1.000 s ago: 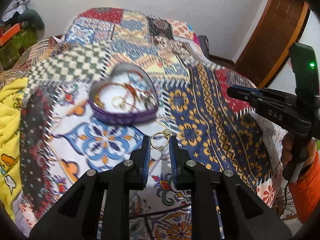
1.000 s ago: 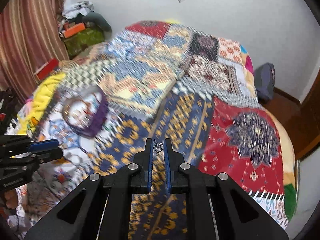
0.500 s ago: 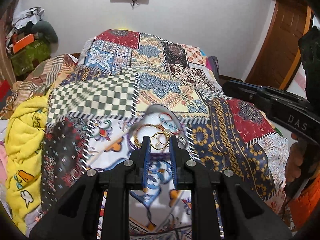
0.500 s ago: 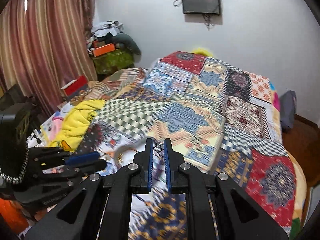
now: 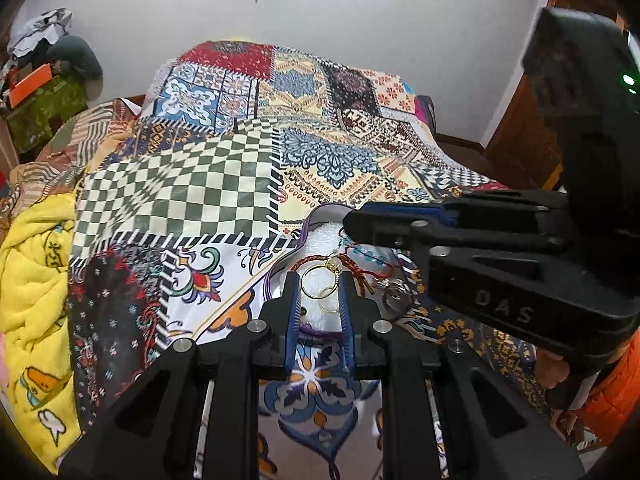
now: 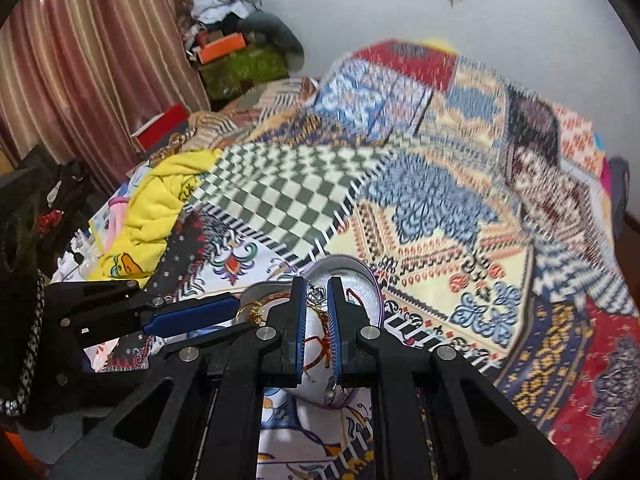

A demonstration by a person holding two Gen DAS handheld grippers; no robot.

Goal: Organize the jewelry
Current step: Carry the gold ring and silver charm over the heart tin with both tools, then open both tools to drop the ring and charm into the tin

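My left gripper (image 5: 319, 296) is shut on a thin gold ring (image 5: 316, 280) and holds it just above the heart-shaped box (image 5: 306, 229) with a purple rim. Inside the box lie a red braided bracelet (image 5: 352, 266), another gold ring and a silver ring (image 5: 394, 296). My right gripper (image 6: 316, 294) is shut on a small silver pendant (image 6: 318, 295) on a chain, also over the box (image 6: 374, 280). In the left wrist view the right gripper (image 5: 354, 222) reaches in from the right across the box. The right wrist view shows the left gripper (image 6: 236, 307) coming from the left with the gold ring (image 6: 251, 312).
The box sits on a patchwork quilt (image 5: 180, 192) covering a bed. A yellow blanket (image 5: 32, 264) lies at the left edge. Boxes and clothes (image 6: 240, 52) are piled by the curtain at the back. A hand in an orange sleeve (image 5: 612, 400) holds the right tool.
The left gripper carried the gold ring up from the quilt to over the box. The right gripper swung left with the pendant and now hangs over the box too.
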